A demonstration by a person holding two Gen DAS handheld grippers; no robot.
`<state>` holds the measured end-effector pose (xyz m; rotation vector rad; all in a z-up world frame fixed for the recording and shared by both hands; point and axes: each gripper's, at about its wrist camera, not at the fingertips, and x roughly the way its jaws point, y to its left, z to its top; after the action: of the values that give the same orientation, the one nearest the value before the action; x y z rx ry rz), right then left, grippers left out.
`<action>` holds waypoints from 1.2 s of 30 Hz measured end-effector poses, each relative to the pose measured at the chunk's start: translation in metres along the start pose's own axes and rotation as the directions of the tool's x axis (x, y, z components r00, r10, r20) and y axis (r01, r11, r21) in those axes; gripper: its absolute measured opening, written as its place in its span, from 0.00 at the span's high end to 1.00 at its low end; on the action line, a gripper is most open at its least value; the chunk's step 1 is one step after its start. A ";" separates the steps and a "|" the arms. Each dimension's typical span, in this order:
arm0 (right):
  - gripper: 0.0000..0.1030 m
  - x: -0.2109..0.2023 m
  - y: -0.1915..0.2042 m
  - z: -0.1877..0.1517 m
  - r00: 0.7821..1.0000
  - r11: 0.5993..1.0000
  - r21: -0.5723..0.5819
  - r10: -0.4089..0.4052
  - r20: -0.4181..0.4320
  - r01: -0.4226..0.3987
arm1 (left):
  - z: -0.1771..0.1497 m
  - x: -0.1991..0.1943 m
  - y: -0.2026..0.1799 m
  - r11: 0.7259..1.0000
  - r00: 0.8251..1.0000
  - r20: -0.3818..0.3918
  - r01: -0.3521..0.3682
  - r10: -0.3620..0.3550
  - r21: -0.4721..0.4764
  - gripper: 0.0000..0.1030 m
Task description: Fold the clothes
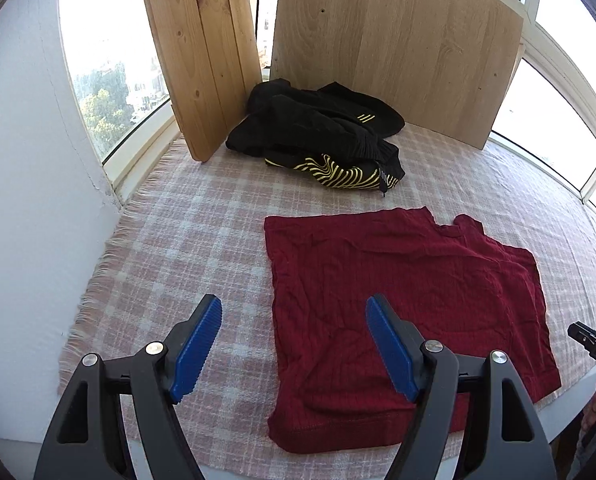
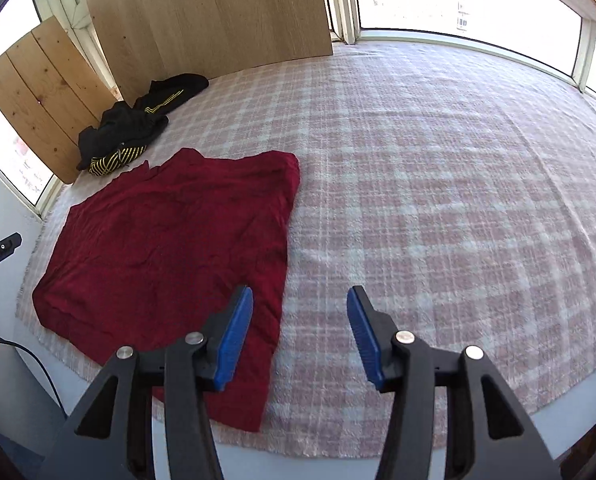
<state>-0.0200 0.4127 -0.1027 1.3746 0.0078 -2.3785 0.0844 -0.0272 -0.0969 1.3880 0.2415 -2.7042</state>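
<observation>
A dark red garment (image 1: 401,300) lies flat on the pink checked blanket (image 1: 202,216), folded into a rough square with its neckline at the far edge. It also shows in the right wrist view (image 2: 178,248). My left gripper (image 1: 294,316) is open and empty, hovering above the garment's left edge. My right gripper (image 2: 299,304) is open and empty, hovering above the garment's right edge near the front. A pile of black clothes with yellow stripes (image 1: 321,136) lies at the back; it also shows in the right wrist view (image 2: 134,128).
Two wooden boards (image 1: 393,40) lean against the windows behind the black pile. A white wall (image 1: 30,200) stands at the left. The blanket (image 2: 437,200) stretches wide to the right of the red garment. The table's front edge runs just below the grippers.
</observation>
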 end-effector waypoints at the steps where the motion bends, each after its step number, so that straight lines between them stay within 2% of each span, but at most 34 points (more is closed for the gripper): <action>1: 0.52 -0.004 -0.006 -0.012 1.000 1.000 0.011 0.006 -0.012 -0.005 | -0.005 -0.002 0.007 1.000 1.000 -0.004 -0.013 0.013 -0.005 0.29; 4: 0.52 -0.001 -0.010 -0.042 0.998 0.999 0.032 0.018 -0.058 -0.016 | -0.019 0.002 0.028 0.999 0.999 -0.039 0.001 -0.002 -0.039 0.29; 7: 0.52 0.002 -0.005 -0.060 0.999 0.997 0.072 0.012 -0.036 -0.009 | -0.032 0.014 0.042 0.998 0.996 -0.086 0.034 -0.039 -0.056 0.29; 10: 0.51 0.000 -0.005 -0.062 0.998 0.989 0.134 0.067 -0.007 -0.065 | -0.044 0.020 0.047 0.997 0.994 -0.099 0.041 -0.047 -0.064 0.29; 13: 0.51 -0.009 0.007 -0.060 0.994 0.988 0.113 0.103 0.028 -0.105 | -0.053 0.022 0.048 0.992 0.990 -0.108 0.075 -0.086 -0.105 0.29; 14: 0.51 -0.007 0.008 -0.061 0.995 0.989 0.114 0.093 0.021 -0.095 | -0.056 0.023 0.046 0.991 0.989 -0.112 0.087 -0.099 -0.104 0.29; 16: 0.51 0.001 0.009 -0.064 0.996 0.986 0.138 0.092 0.002 -0.092 | -0.062 0.028 0.038 0.992 0.986 -0.124 0.105 -0.114 -0.076 0.29; 19: 0.50 0.000 0.005 -0.067 0.986 0.963 0.212 0.163 0.028 -0.165 | -0.068 0.033 0.032 0.996 0.986 -0.139 0.089 -0.092 -0.028 0.29; 24: 0.50 0.000 0.016 -0.073 0.987 0.972 0.173 0.151 0.055 -0.159 | -0.068 0.037 0.032 0.995 0.986 -0.138 0.092 -0.095 -0.021 0.28; 27: 0.50 0.000 0.015 -0.069 0.984 0.961 0.211 0.175 0.047 -0.181 | -0.066 0.034 0.030 0.994 0.984 -0.143 0.105 -0.107 -0.024 0.28; 29: 0.50 0.002 0.019 -0.068 0.985 0.967 0.190 0.167 0.037 -0.171 | -0.069 0.032 0.029 0.993 0.981 -0.153 0.112 -0.116 -0.033 0.28; 31: 0.50 0.005 0.024 -0.067 0.987 0.973 0.168 0.158 0.028 -0.161 | -0.074 0.031 0.023 0.995 0.982 -0.156 0.104 -0.103 -0.005 0.28; 36: 0.50 0.008 0.018 -0.064 0.980 0.961 0.189 0.199 0.028 -0.200 | -0.074 0.029 0.016 0.993 0.979 -0.164 0.119 -0.120 -0.015 0.28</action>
<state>0.0360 0.4063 -0.1390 1.3770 -0.3543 -2.2627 0.1291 -0.0297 -0.1651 1.6487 0.3547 -2.6806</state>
